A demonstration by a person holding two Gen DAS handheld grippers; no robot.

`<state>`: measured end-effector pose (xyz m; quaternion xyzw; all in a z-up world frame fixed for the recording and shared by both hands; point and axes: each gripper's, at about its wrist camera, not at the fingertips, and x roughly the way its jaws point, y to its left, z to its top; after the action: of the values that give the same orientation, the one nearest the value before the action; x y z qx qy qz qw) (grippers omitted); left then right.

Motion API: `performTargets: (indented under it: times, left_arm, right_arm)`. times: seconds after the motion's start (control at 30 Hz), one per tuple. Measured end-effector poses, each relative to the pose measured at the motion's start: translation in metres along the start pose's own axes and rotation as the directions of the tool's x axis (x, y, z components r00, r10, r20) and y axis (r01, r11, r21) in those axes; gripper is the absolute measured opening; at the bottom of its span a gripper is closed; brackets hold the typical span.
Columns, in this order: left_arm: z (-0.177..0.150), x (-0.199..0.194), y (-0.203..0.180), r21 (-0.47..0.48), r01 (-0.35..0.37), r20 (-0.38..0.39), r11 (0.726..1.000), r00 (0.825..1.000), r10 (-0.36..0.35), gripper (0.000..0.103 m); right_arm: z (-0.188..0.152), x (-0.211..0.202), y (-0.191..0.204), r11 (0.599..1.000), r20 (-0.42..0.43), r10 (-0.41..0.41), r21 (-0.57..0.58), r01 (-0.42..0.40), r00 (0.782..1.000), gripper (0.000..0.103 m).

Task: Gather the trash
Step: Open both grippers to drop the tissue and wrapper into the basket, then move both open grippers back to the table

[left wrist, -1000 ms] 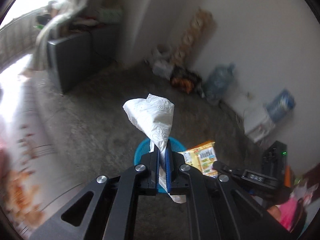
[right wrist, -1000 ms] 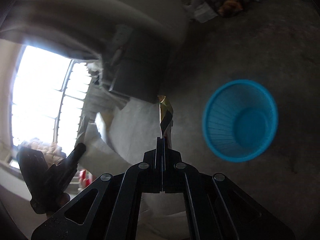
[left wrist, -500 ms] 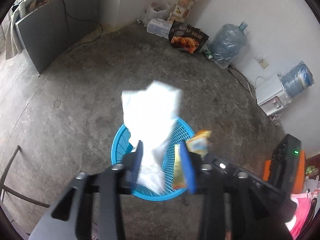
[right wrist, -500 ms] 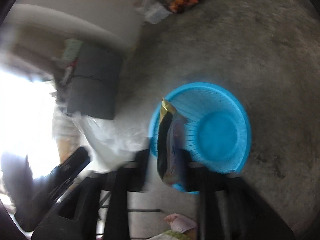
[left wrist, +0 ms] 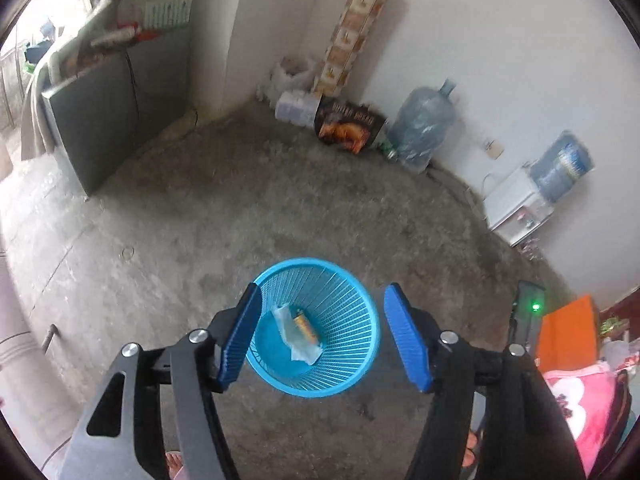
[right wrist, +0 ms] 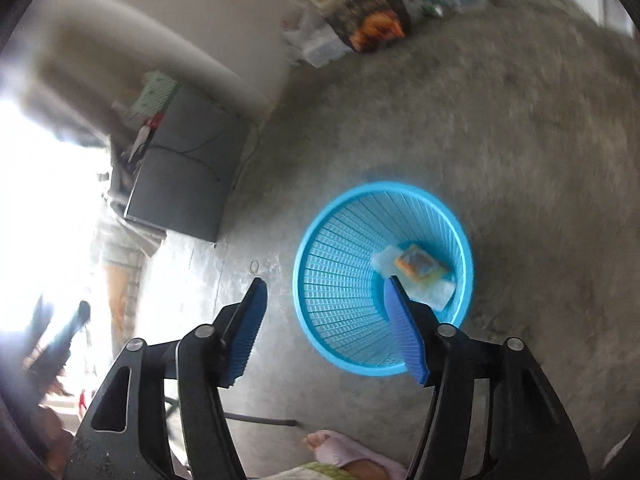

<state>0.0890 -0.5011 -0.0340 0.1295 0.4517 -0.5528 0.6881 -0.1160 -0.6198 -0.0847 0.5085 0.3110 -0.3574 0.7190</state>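
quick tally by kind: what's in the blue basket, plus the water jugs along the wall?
White tissue in the blue basket: 1
Yellow snack wrapper in the basket: 1
Water jugs: 2, one on the floor, one on the white dispenser
Total: 4

A round blue slatted basket (left wrist: 316,328) stood upright on the concrete floor. Two pieces of trash lay on its bottom — a crumpled white tissue (left wrist: 294,336) and, touching it at its two o'clock, a small yellow-orange snack wrapper (left wrist: 306,325) lying flat.
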Motion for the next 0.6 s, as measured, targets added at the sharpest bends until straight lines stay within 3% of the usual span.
performTargets:
  times: [0.1, 0.2, 0.3, 0.47, 0.6]
  left_arm:
    - [-0.008, -0.047, 0.002, -0.009, 0.013, 0.049, 1.000, 0.999, -0.013, 0.068]
    - [-0.021, -0.092, 0.010, -0.038, 0.032, 0.079, 0.999, 0.996, -0.029, 0.083]
    - [-0.037, -0.132, 0.020, -0.075, 0.057, 0.096, 0.996, 0.994, -0.050, 0.086]
    - [-0.073, -0.217, 0.053, -0.199, 0.039, 0.200, 0.979, 0.980, 0.002, 0.096]
    - [-0.104, -0.279, 0.083, -0.286, -0.027, 0.276, 0.958, 0.955, 0.109, 0.097]
  right_arm:
    - [-0.009, -0.031, 0.029, 0.993, 0.054, -0.016, -0.117, 0.023, 0.998, 0.072]
    - [-0.021, -0.057, 0.059, 0.972, 0.110, -0.035, -0.226, 0.059, 0.993, 0.086]
    - [-0.037, -0.081, 0.091, 0.938, 0.170, -0.056, -0.329, 0.110, 0.984, 0.095]
    - [-0.066, -0.102, 0.144, 0.855, 0.262, -0.053, -0.487, 0.179, 0.964, 0.095]
    - [-0.091, -0.103, 0.189, 0.767, 0.293, -0.040, -0.603, 0.217, 0.955, 0.095]
